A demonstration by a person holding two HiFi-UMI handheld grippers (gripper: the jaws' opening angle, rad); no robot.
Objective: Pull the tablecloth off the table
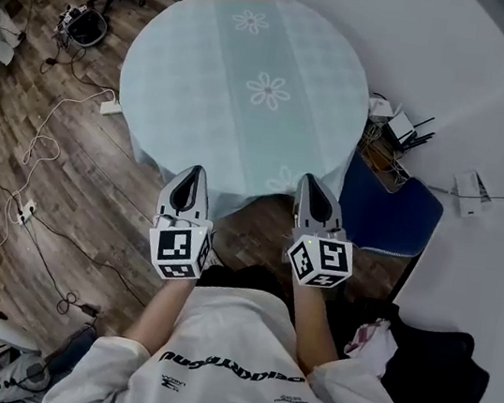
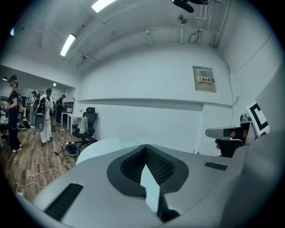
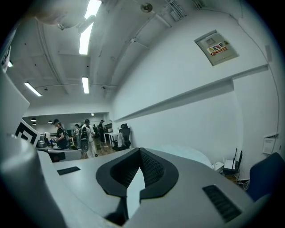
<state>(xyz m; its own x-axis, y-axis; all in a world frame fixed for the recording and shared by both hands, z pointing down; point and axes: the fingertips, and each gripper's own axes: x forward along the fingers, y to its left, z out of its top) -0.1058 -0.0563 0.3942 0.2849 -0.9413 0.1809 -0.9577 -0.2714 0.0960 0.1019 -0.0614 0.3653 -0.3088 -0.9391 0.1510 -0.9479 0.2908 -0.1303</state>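
Open floor (image 1: 108, 211) before the table (image 1: 147, 146), blue chair (image 1: 388, 213) beside its right edge, cables (image 1: 50, 131) strewn left

pale blue floral tablecloth (image 1: 250, 91), covering round table

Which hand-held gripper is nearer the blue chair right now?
Right. The right hand-held gripper is just left of the chair; the left hand-held gripper sits farther left, beyond the right one.
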